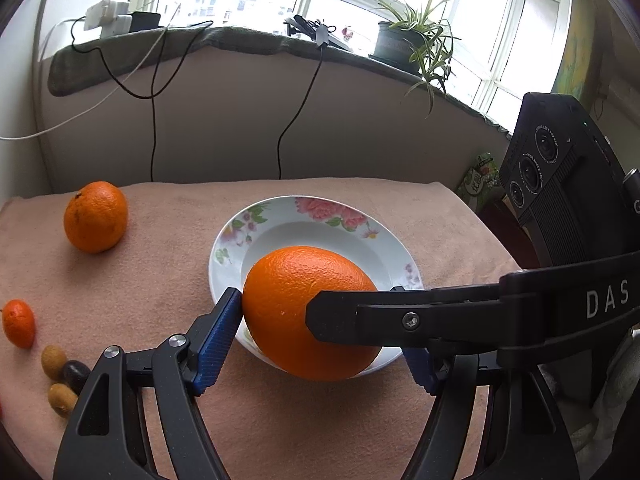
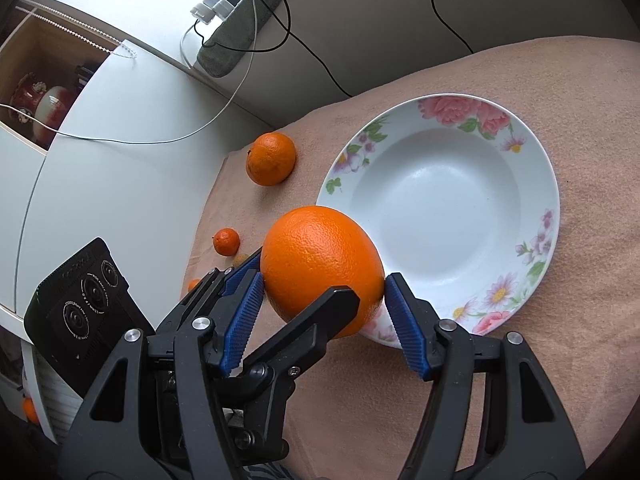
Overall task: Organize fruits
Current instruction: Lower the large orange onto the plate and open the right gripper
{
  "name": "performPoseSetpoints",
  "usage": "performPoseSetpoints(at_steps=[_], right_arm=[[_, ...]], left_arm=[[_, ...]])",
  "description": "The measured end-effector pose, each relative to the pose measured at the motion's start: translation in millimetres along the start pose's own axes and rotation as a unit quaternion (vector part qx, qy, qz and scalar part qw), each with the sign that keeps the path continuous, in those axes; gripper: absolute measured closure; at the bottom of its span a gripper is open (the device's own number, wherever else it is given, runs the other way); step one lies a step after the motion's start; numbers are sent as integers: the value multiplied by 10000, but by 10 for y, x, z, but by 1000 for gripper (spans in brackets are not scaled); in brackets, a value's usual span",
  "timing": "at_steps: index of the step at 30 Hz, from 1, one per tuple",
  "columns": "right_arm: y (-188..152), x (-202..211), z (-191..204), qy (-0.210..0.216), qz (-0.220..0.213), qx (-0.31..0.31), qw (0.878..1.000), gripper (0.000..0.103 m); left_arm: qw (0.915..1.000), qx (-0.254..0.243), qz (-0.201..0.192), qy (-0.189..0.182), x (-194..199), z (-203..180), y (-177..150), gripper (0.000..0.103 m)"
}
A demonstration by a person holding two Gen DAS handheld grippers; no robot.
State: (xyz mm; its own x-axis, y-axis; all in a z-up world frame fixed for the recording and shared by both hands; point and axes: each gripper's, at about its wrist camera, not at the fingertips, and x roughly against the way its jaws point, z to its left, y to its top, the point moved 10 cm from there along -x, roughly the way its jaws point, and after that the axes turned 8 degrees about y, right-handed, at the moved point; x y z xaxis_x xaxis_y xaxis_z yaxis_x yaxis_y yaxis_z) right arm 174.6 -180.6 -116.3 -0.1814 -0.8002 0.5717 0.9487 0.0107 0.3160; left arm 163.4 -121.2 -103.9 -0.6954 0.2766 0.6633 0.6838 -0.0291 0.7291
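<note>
Large orange (image 1: 304, 312): clamped by both grippers at once, held over near rim of plate (image 1: 280, 210).
Left gripper (image 1: 320, 316): blue pads pressed on orange's sides.
Right gripper (image 2: 324, 296): likewise closed on same orange.
Plate: flowered, bowl bare, on pink-covered desk (image 1: 160, 264).
Second orange (image 1: 95, 216): beyond plate's left side, well apart.
Small mandarin (image 1: 18, 323), small brown fruits (image 1: 54, 356): further left of plate.
Step, judged: carrying first fruit to plate. Next: lower into bowl, open both together.

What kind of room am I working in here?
Most likely a lived-in home room, not a lab: a potted plant on the windowsill, a floral plate on a blanket-covered table, and a cabinet holding ornaments.
</note>
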Motion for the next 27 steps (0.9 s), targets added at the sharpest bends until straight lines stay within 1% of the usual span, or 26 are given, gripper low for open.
performPoseSetpoints(at_steps=[3,6,9,11,13,18,23,27], right_arm=[[-2,9,-61,-52,-12,-61,10000,37],[103,159,-67,-328,-398,169,9985,37],[200,327,-47,-386,-624,307,9968,36],[242,422,-62,-464,-749,354,9955,35],[278,512,-86,-559,-892,392,9937,33],[309,657,-160,-639,-1070,389,9914,29],[319,775,-220,-876,-1253,524,9869,25],[314,824,-259,-996,-1329,583,9844,24]], left_arm=[[10000,-26,73,-29,-47,-38,-11,29],[9997,-93,196,80,-96,-38,-57,29],[9999,-30,166,40,-57,-7,-68,29],[9999,-31,46,110,9,21,-31,29],[9999,-20,-15,103,64,44,2,29],[9998,-56,-64,163,142,108,-7,29],[9996,77,-87,273,211,238,-38,29],[9993,178,-66,328,260,328,-80,29]])
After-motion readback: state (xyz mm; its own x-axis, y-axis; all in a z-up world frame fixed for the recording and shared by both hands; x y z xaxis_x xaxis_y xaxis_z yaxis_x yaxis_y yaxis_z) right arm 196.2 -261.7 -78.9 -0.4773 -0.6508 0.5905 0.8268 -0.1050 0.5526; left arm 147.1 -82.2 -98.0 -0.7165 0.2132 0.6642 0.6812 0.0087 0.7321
